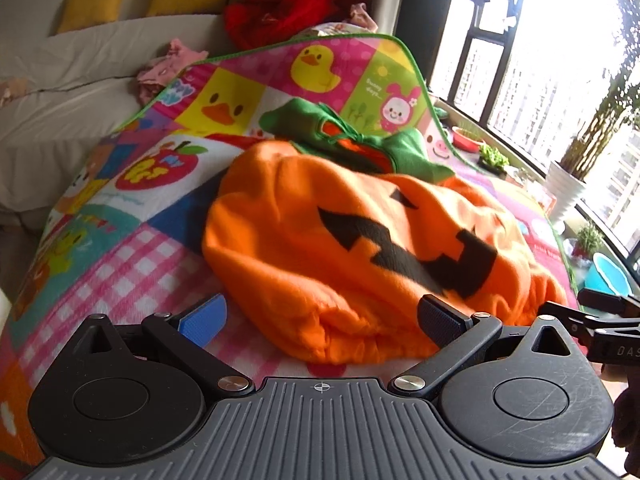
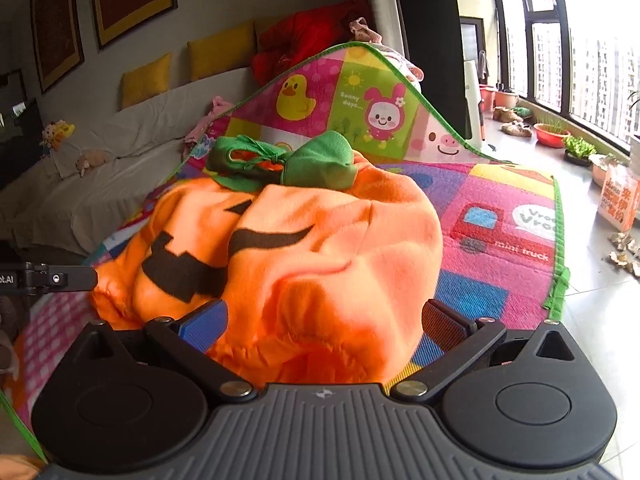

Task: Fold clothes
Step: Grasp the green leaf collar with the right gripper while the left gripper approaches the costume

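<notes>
An orange pumpkin costume [image 1: 340, 240] with a black jack-o'-lantern face and a green collar [image 1: 320, 128] lies bunched on a colourful cartoon play mat [image 1: 132, 264]. My left gripper [image 1: 320, 316] is open, its fingers spread at the costume's near hem, holding nothing. In the right wrist view the same costume [image 2: 320, 248] bulges up, its green collar [image 2: 316, 160] at the far end. My right gripper [image 2: 324, 320] is open, its fingers on either side of the near hem. The right gripper's side shows at the right edge of the left wrist view [image 1: 600, 320].
A white sofa [image 1: 60, 80] with yellow cushions [image 1: 92, 4] and a red garment [image 1: 280, 4] stands behind the mat. The mat's far end curls up against it. Plant pots [image 1: 564, 184], basins and a bag [image 2: 618, 200] line the windows on the right.
</notes>
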A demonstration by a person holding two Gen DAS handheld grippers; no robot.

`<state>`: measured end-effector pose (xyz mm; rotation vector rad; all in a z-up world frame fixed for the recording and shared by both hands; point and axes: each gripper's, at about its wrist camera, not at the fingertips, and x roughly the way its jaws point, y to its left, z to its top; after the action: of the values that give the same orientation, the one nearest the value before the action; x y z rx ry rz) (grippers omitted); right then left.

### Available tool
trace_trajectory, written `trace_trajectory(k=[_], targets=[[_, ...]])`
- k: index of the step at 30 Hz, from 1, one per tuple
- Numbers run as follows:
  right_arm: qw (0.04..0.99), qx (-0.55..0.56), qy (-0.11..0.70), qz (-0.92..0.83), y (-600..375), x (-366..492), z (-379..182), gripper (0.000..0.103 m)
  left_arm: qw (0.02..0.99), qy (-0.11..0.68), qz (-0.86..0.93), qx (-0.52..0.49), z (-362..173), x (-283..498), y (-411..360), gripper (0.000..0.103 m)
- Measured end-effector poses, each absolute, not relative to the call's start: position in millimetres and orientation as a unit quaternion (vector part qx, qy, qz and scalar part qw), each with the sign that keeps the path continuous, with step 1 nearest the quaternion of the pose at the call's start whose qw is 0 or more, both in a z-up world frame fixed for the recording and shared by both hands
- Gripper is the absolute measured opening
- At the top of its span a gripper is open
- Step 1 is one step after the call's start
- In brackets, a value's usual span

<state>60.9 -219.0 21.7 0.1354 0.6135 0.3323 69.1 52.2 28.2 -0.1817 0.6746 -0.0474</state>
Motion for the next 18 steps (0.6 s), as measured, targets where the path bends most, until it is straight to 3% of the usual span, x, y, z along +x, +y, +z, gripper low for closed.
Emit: trace_trajectory(k=[5,9,14,18], targets=[[0.943,0.058,0.287,0.159,-225,145,30,0.103,0.940,0.327,-0.015,-0.094,32,146,76,0.103],[0.928,0.061,0.326,0.170,-223,207,17,0.103,0.937,0.339,-0.032,-0.073,23,206,81,0.103],[0.898,0.076,0.398,0.172,-219,243,-14,0.103,0.919,0.369,-0.096,-0.103,3,232,74,0.103],[0.894,0.086,0.405,0.170,-219,244,-24,0.103,0.907,0.392,-0.117,-0.103,-15,238,65,0.103]])
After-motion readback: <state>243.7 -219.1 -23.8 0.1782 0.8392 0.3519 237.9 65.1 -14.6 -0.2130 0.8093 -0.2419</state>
